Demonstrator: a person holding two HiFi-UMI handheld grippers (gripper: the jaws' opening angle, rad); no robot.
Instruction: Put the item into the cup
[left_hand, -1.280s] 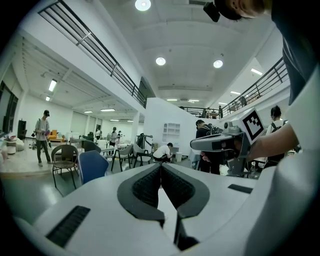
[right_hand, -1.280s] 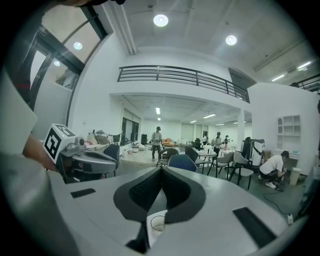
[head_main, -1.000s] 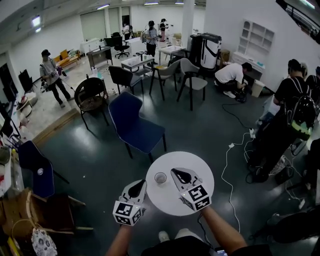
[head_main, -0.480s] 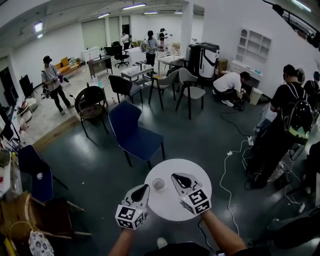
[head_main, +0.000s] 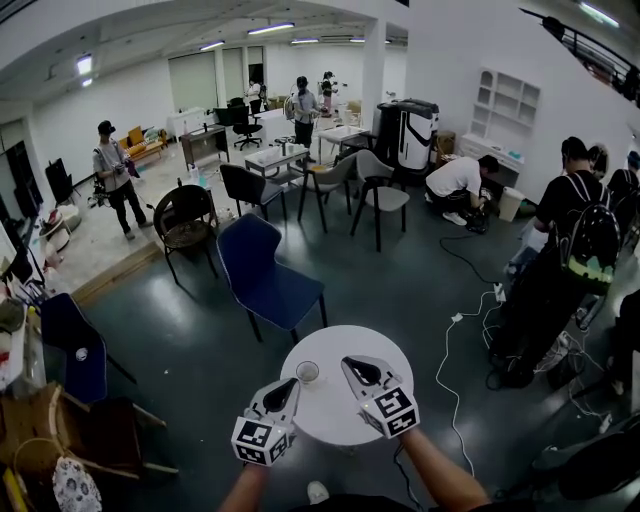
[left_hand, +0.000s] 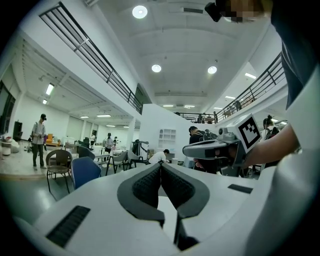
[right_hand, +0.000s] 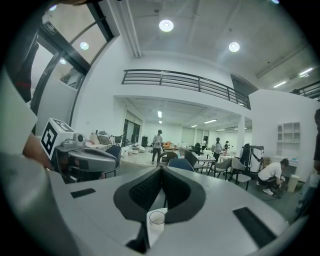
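Observation:
A small white cup (head_main: 307, 372) stands upright near the left rim of the round white table (head_main: 335, 415). It also shows low between the jaws in the right gripper view, cup (right_hand: 157, 218). My left gripper (head_main: 286, 384) hovers just in front of the cup, its jaws shut with nothing between them (left_hand: 161, 165). My right gripper (head_main: 354, 366) hangs over the table's middle, right of the cup, jaws shut and empty (right_hand: 161, 170). Each gripper sees the other beside it. No loose item shows in any view.
A blue chair (head_main: 265, 270) stands just beyond the table. A dark blue chair (head_main: 60, 335) and wooden furniture are at the left. White cables (head_main: 455, 330) trail on the floor to the right, near a person with a backpack (head_main: 585, 230). More chairs, tables and people stand farther back.
The table, the cup and both grippers sit lower and a little further left in the head view. The grippers keep their places over the table, both still shut.

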